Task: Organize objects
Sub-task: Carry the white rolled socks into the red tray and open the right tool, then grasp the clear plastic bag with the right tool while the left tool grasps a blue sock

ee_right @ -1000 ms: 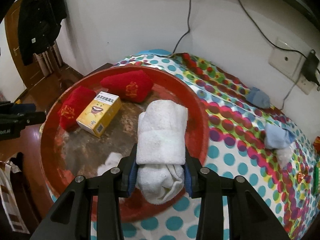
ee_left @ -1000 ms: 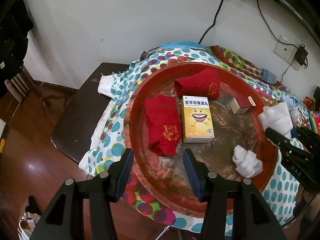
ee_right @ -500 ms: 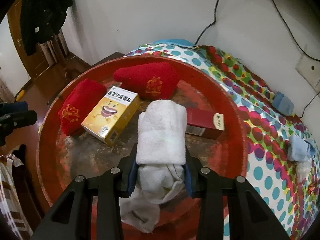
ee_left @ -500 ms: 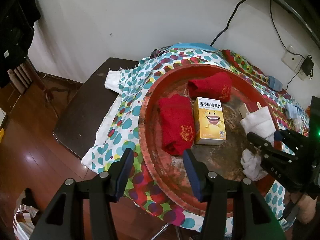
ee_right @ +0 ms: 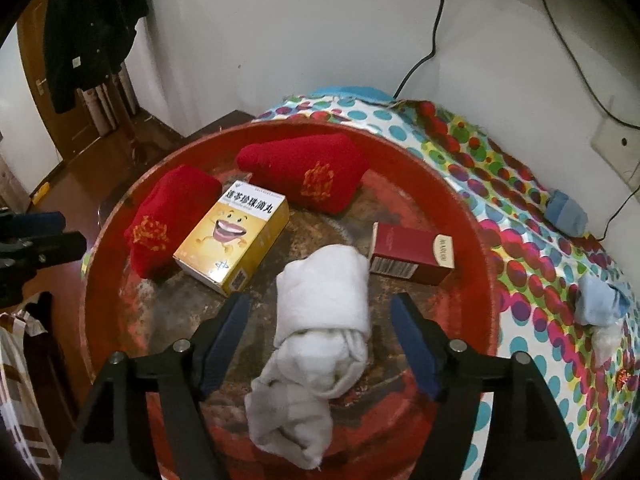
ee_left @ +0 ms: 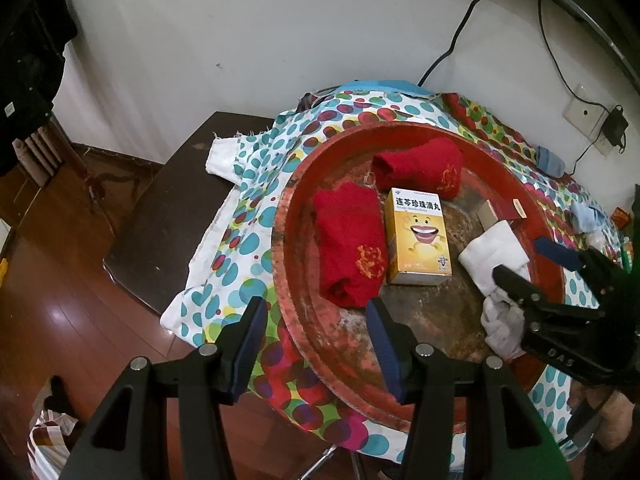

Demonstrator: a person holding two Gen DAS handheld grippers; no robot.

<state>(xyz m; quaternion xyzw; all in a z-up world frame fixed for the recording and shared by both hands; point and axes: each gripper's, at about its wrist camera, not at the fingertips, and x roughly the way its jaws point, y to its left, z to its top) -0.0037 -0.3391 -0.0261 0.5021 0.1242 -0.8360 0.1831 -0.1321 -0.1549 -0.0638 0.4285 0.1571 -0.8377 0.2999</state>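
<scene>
A round red tray (ee_right: 478, 240) holds two red rolled cloths (ee_right: 308, 176) (ee_right: 168, 220), a yellow box (ee_right: 232, 236) and a dark red box (ee_right: 412, 254). A white rolled cloth (ee_right: 324, 292) lies on the tray between the fingers of my right gripper (ee_right: 320, 306). Its jaws are opening and the pads stand clear of the roll. A second white cloth (ee_right: 288, 412) lies just below it. My left gripper (ee_left: 316, 308) hovers open over the tray's near left rim (ee_left: 280, 240), with nothing between its fingers. The left wrist view shows the right gripper (ee_left: 520, 258) at the white roll (ee_left: 494, 252).
The tray sits on a dotted tablecloth (ee_right: 532, 264). Two light blue cloths (ee_right: 566, 212) (ee_right: 600, 304) lie on it to the right of the tray. A dark table (ee_left: 160, 216) juts out at the left over a wooden floor. Cables and a wall socket (ee_left: 584, 114) are behind.
The right gripper carried the white roll from the tray's rim to its middle, then spread its jaws and let it go. The left gripper stayed open and barely moved.
</scene>
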